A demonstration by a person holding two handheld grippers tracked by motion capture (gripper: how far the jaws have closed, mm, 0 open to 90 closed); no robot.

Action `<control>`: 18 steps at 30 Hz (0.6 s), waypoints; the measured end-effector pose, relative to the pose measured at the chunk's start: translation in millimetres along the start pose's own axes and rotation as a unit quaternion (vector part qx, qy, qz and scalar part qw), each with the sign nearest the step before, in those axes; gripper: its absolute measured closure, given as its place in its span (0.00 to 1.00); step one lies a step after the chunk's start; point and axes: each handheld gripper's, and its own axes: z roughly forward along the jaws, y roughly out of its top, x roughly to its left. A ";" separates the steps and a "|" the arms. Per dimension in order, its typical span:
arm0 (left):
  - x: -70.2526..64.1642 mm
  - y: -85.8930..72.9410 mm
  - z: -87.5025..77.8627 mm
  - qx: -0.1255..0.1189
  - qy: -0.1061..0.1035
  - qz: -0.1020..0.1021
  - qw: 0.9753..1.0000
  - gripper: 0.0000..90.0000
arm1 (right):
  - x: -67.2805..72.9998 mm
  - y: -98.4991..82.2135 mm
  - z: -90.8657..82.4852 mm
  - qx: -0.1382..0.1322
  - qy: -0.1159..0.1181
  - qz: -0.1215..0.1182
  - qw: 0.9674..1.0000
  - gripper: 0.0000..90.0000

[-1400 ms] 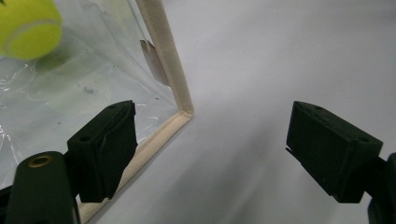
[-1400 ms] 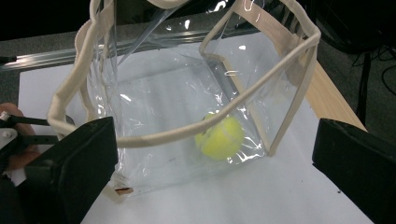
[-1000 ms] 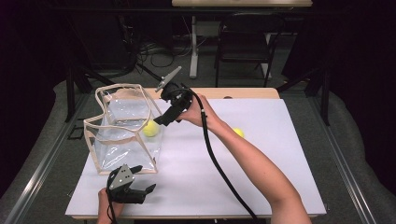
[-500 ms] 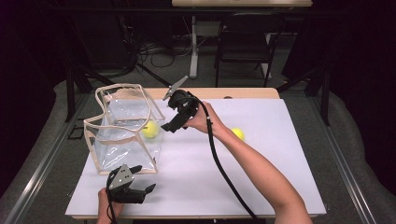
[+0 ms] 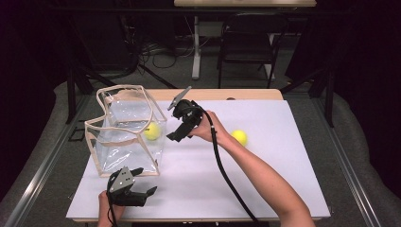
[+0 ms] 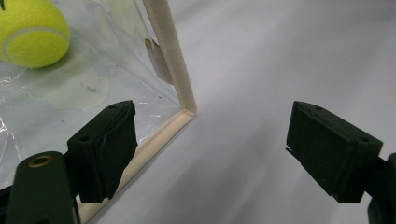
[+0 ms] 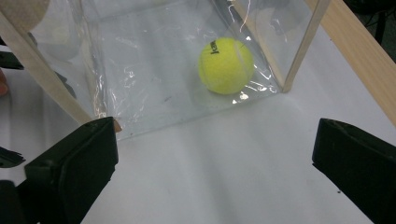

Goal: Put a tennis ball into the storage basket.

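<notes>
right gripper point(image 5: 176, 134): jaws wide apart, empty, hovering over the tabletop point(image 5: 283, 189)
left gripper point(image 5: 142, 191): jaws apart, empty
ball in bag point(image 7: 226, 65): just ahead of our right gripper, inside the clear bag point(image 5: 125, 132)
second ball point(image 5: 239, 137): behind our right hand, well apart from the bag
handling: we judge the ball light, felt-covered, springy, prone to roll; grip across its middle
bag: thin floppy plastic, tan fabric trim, crinkly

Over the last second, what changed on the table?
The right gripper has pulled back from the bag, away from its side and toward the table's middle, jaws open and empty. Unchanged: one ball inside the bag, the other ball on the sheet behind the right hand, the left gripper open at the near edge by the bag's corner.
</notes>
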 end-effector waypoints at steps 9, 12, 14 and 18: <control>-1.4 0.8 0.0 0.000 0.000 0.002 1.000 0.18 | 2.4 -13.5 5.6 0.011 0.000 0.000 1.000 0.00; -1.5 1.0 0.6 0.001 0.000 0.002 1.000 0.18 | 1.8 -17.9 5.8 0.012 0.001 0.003 1.000 0.00; -1.6 1.3 1.3 0.002 -0.002 0.005 1.000 0.18 | 1.0 -20.9 5.7 0.012 -0.001 0.005 1.000 0.00; -1.5 1.2 1.4 0.002 -0.003 0.005 1.000 0.18 | 0.3 -27.5 3.9 0.016 -0.004 0.006 1.000 0.00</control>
